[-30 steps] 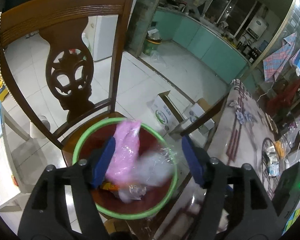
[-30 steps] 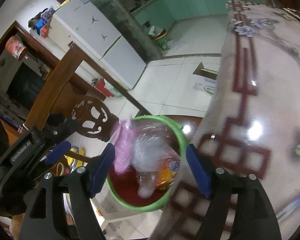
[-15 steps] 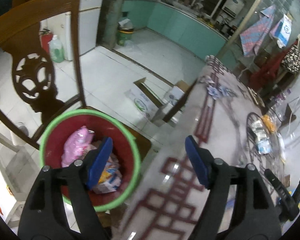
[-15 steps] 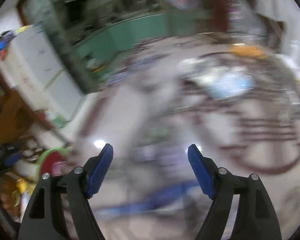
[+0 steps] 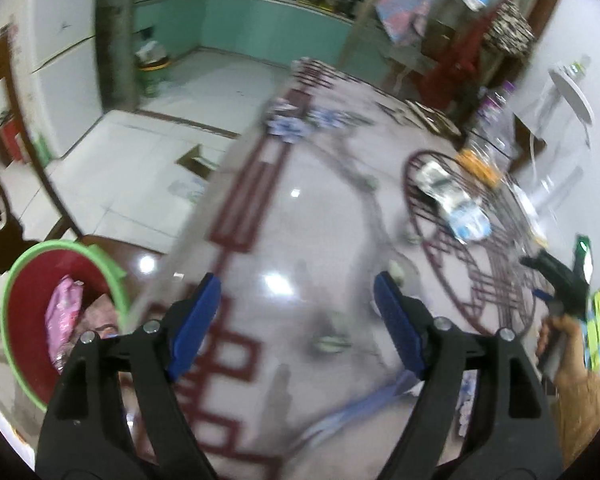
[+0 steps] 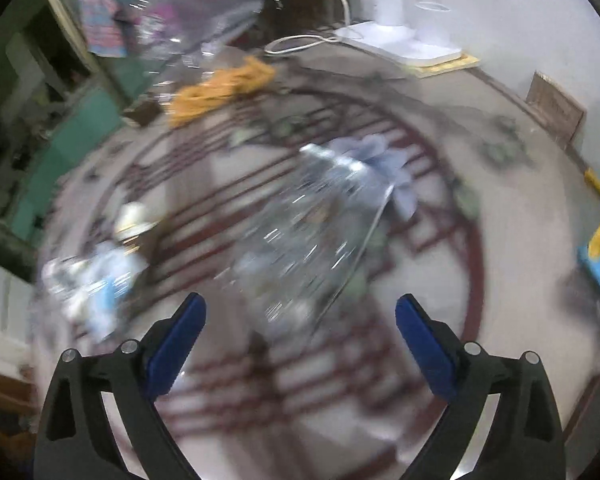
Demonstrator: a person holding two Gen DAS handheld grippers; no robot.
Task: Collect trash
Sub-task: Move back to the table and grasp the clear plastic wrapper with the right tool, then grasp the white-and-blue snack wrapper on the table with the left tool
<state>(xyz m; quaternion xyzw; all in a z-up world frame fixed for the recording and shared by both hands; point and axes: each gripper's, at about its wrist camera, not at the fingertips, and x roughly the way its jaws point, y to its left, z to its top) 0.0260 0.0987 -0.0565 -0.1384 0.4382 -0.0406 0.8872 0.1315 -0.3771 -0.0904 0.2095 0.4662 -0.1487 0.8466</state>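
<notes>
The left claw hangs over the glossy counter with its blue pads spread apart and nothing between them; its jaws have just been opening. Below and to its left, off the counter's edge, sits the red bin with a green rim, and inside it lies a pink wrapper among other scraps. Ahead and to the right of this claw a crumpled blue-and-white bottle lies on the counter's round red pattern, with an orange wrapper just beyond it. At the far right edge a hand grips the black handle of the other tool.

The right claw is likewise released, its jaws having just been opening wide, and nothing is pinched. Directly ahead of it, between the lines of its two pads but farther out, a clear crinkled plastic bag lies on the counter; whether it touches either pad cannot be told through the blur. To the claw's left lies the blue-and-white bottle, and farther ahead on the left the orange wrapper. A white base with a cable stands at the counter's far side.
</notes>
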